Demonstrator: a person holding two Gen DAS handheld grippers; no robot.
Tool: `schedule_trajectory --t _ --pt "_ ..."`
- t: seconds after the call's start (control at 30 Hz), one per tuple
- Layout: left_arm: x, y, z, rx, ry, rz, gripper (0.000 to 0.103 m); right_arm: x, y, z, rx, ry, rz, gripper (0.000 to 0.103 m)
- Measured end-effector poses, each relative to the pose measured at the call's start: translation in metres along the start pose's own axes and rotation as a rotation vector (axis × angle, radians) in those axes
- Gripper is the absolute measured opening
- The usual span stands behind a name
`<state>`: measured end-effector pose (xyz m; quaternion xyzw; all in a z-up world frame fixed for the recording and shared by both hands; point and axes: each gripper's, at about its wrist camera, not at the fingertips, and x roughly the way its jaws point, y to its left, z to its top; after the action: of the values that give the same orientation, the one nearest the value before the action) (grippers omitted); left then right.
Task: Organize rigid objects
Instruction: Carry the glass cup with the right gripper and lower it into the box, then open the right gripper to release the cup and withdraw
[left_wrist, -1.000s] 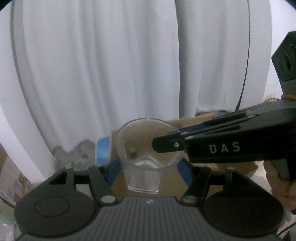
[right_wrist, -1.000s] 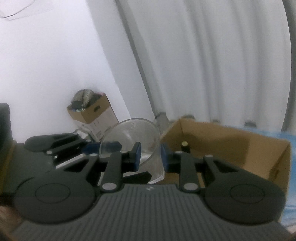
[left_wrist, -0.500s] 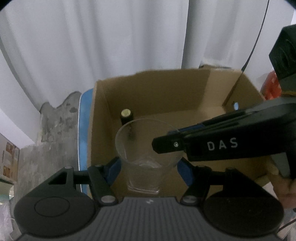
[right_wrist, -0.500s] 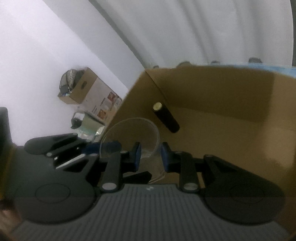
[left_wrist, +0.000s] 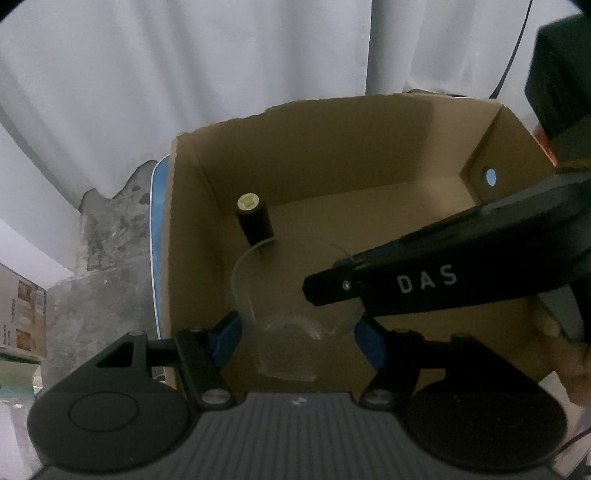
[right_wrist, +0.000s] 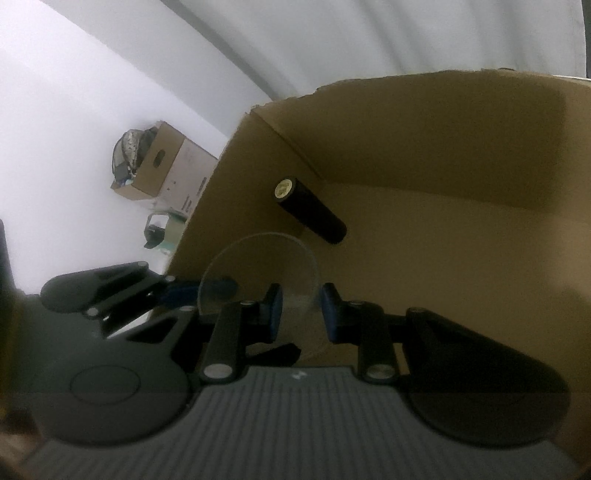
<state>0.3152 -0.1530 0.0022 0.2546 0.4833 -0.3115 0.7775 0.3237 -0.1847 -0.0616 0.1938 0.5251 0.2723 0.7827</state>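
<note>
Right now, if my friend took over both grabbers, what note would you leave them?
Left gripper: holds the clear glass tumbler by its lower body.
Right gripper: pinches the tumbler's rim wall.
The tumbler hangs over the open cardboard box.
A black cylinder with a gold cap already stands in the box's far left corner.
Done: the cylinder is boxed.
Left: probably lower the tumbler onto the box floor, clear of the cylinder, then release.

The left gripper points steeply down with its blue pads pressed on either side of a clear glass, while the right gripper, angled in from the right, pinches the rim of that glass between nearly closed fingers.
</note>
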Motion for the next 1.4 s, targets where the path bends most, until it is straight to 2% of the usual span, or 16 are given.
schedule_trajectory --t 0.17,0.23,0.4,0.5,0.73,0.9,1.07,1.17,1.3,1.4 --pt "0.000 -0.002 0.000 0.007 0.028 0.011 0.070 0.002 0.001 0.000 0.008 0.013 0.006 0.023" --pt "-0.002 0.001 0.000 -0.002 0.025 0.018 0.076 0.002 0.003 0.000 0.006 0.014 0.011 0.023" --pt "-0.012 0.007 0.000 -0.036 0.003 -0.013 0.081 0.004 0.007 0.000 0.006 0.024 0.020 0.023" --pt "-0.019 0.006 0.000 -0.028 -0.016 0.009 0.087 0.001 0.006 0.001 0.013 0.019 0.025 0.023" --pt "-0.046 0.006 -0.005 -0.046 -0.100 0.014 0.088 -0.025 0.007 -0.001 0.018 -0.030 0.047 0.025" --pt "-0.090 0.008 -0.019 -0.071 -0.227 0.001 0.091 -0.064 0.020 -0.008 0.004 -0.106 0.066 0.027" --pt "-0.143 0.015 -0.053 -0.122 -0.356 -0.033 0.093 -0.123 0.037 -0.030 -0.028 -0.216 0.099 0.027" --pt "-0.167 0.017 -0.084 -0.142 -0.408 -0.041 0.094 -0.166 0.049 -0.057 -0.050 -0.294 0.125 0.029" --pt "-0.177 0.016 -0.133 -0.165 -0.434 -0.067 0.095 -0.208 0.057 -0.106 -0.051 -0.369 0.152 0.031" --pt "-0.173 0.015 -0.167 -0.187 -0.428 -0.078 0.095 -0.221 0.059 -0.145 -0.027 -0.389 0.161 0.032"
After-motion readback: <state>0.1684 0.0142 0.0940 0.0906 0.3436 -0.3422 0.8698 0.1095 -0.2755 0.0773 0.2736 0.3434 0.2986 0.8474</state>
